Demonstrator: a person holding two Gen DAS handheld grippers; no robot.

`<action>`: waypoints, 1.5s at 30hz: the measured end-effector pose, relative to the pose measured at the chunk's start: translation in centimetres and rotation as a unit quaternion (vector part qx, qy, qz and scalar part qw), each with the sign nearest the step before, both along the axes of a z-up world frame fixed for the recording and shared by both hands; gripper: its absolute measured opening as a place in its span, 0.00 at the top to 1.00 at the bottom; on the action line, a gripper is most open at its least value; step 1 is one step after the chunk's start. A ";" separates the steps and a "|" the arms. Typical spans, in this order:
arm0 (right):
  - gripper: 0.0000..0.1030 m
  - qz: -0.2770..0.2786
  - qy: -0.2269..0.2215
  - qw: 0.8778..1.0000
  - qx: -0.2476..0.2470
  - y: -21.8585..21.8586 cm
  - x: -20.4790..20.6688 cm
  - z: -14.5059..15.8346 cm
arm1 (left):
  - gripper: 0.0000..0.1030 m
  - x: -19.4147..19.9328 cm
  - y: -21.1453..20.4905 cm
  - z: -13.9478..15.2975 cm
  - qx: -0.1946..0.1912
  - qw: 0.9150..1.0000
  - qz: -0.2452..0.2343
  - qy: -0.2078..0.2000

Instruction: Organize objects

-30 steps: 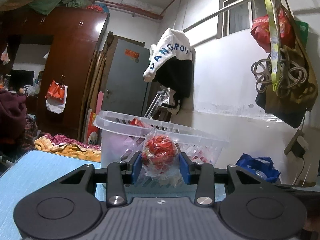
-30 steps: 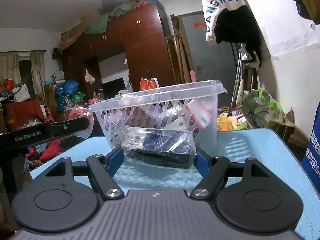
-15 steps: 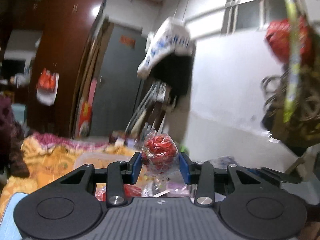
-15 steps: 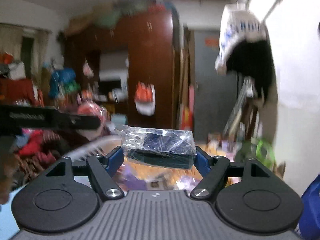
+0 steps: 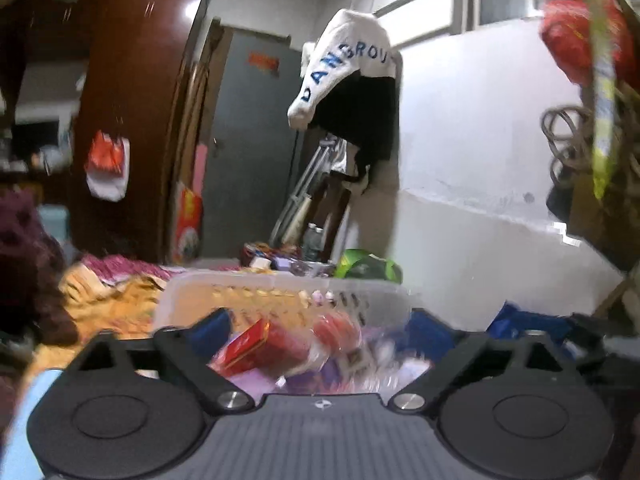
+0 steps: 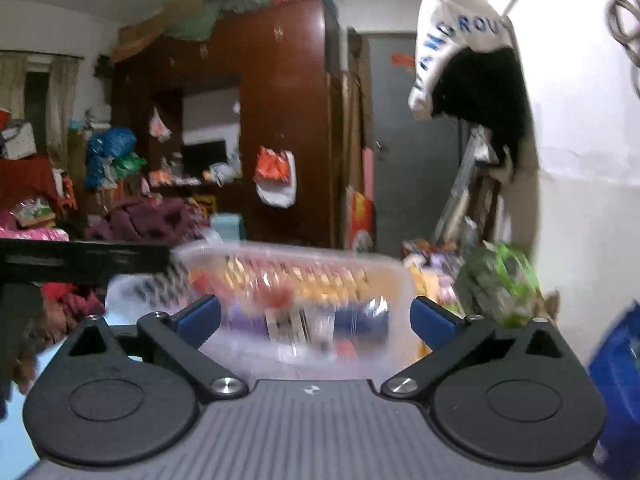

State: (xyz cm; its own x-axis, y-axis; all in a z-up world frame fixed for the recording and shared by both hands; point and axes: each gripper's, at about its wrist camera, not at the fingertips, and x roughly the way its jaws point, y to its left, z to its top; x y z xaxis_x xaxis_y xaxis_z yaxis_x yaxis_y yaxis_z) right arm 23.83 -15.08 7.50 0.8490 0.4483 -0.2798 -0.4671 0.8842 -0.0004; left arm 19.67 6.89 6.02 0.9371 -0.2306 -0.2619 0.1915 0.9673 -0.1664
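Left gripper (image 5: 320, 328) hovers over the clear slotted basket (image 5: 280, 288) with fingers released; its jaws have just been opening and nothing sits between them, while the red bagged item (image 5: 334, 330) lies blurred inside the basket among other packets. Right gripper (image 6: 316, 316) likewise stands spread wide above the same basket (image 6: 296, 256), jaws just opened and gripping nothing, the dark bagged packet (image 6: 360, 320) blurred in the basket below. Both views carry motion blur.
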 end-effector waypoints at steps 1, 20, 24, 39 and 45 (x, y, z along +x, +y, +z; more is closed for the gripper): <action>0.00 -0.008 -0.011 1.000 -0.008 -0.3 -1.0 -0.6 | 0.00 -1.1 0.2 -0.5 -0.003 1.000 -0.009 -0.004; 0.00 -0.045 -0.005 0.999 -0.017 -0.2 -2.9 -2.1 | 0.00 -5.5 -1.9 -1.8 0.084 0.994 0.075 0.014; 0.00 -0.046 -0.006 0.999 -0.017 0.0 -2.9 -2.0 | 0.00 -5.3 -1.8 -1.6 0.076 0.994 0.077 0.025; 0.00 -0.069 -0.006 0.998 -0.001 -0.8 -2.9 -1.7 | 0.00 -3.8 -3.0 -0.8 0.085 0.993 0.078 0.038; 0.00 -0.058 -0.002 0.998 0.018 -1.5 -2.9 -1.5 | 0.00 -3.8 -3.3 -0.8 0.086 0.992 0.081 0.038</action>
State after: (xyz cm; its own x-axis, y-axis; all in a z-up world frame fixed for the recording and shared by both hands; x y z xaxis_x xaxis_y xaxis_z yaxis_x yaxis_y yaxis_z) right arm 20.92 -16.59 6.02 0.8972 0.3560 -0.2615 -0.3607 0.9322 0.0313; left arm 15.90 3.57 5.23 0.9341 -0.0246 -0.3562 0.0249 0.9997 -0.0036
